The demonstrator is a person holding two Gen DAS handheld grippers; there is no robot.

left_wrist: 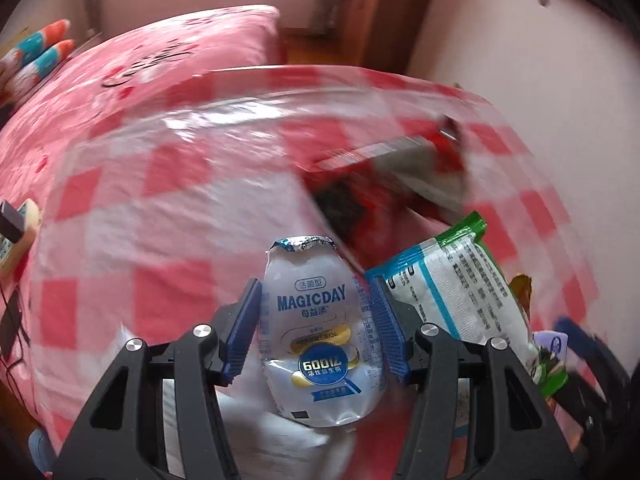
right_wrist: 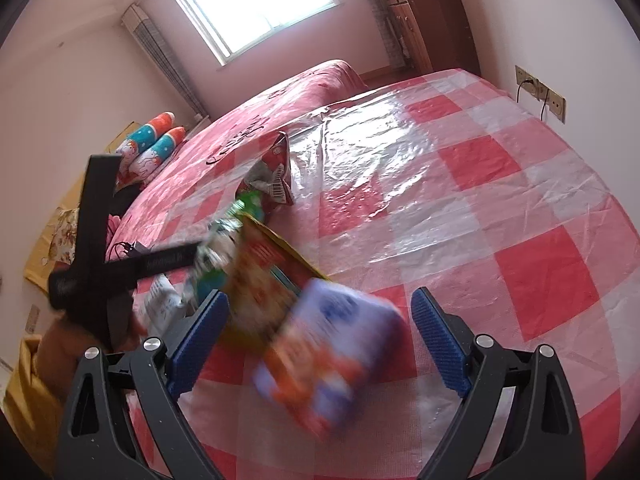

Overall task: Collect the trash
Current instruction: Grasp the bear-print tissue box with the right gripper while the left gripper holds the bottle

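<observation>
My left gripper (left_wrist: 316, 300) is shut on a small white MAGICDAY yogurt bottle (left_wrist: 320, 332) and holds it over the red-and-white checked plastic cloth (left_wrist: 160, 208). A green-and-white snack bag (left_wrist: 460, 280) lies just right of it, and a red wrapper (left_wrist: 384, 176) lies blurred beyond. My right gripper (right_wrist: 320, 320) is open. A blurred purple-and-orange packet (right_wrist: 328, 356) sits between its fingers without touching either blue pad, beside a yellow-edged red packet (right_wrist: 264, 272). A green-and-white bag (right_wrist: 224, 240) and a red wrapper (right_wrist: 276, 168) lie further off.
The cloth (right_wrist: 480, 200) covers a table beside a bed with a pink cover (right_wrist: 280, 92). The black frame of the left gripper (right_wrist: 104, 256) crosses the left of the right wrist view. Wall sockets (right_wrist: 540, 92) with a cable are at the right.
</observation>
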